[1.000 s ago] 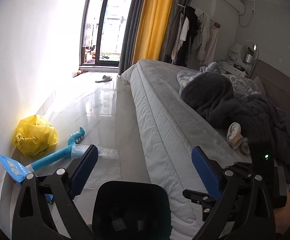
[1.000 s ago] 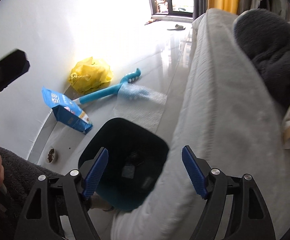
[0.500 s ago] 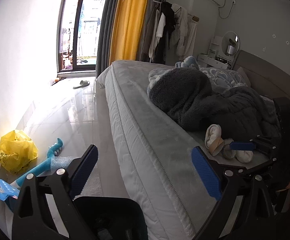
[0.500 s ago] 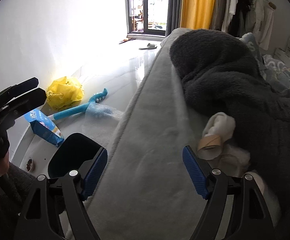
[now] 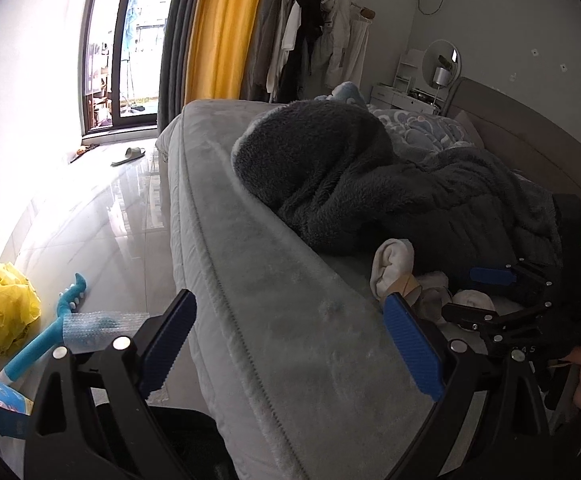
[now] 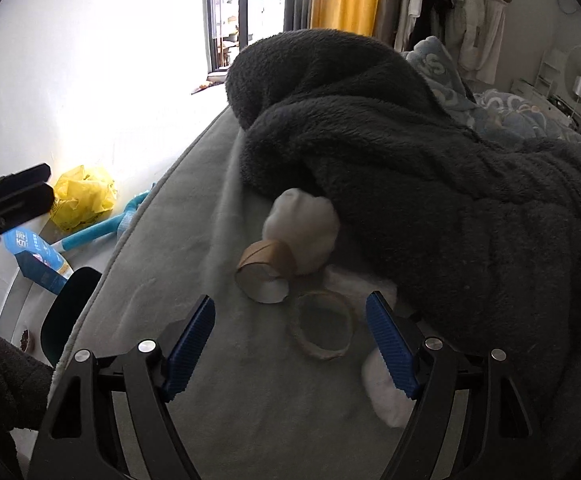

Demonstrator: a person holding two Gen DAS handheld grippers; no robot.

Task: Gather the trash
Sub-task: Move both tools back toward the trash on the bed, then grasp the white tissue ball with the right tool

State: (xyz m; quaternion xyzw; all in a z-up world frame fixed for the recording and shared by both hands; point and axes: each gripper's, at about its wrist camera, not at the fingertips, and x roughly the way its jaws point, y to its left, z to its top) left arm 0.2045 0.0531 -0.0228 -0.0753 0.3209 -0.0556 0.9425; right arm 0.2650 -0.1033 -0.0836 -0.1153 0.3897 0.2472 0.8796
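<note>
Change: right gripper (image 6: 290, 344) has been swung from bin (image 6: 68, 312) to bed (image 6: 250, 420) | jaws wide, empty | tape ring (image 6: 322, 330) framed between them | left gripper (image 5: 290, 344) wide, unused | pickup judged imminent

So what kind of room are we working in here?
A lived-in bedroom, by the look of it: a bed with a rumpled dark blanket, clothes on a rack, and a vanity mirror by the headboard.

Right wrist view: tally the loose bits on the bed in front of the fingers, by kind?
Cardboard tubes: 1
Cardboard tape rings: 1
White wads, tissue or cloth (cannot tell): 2
Total: 4
</note>
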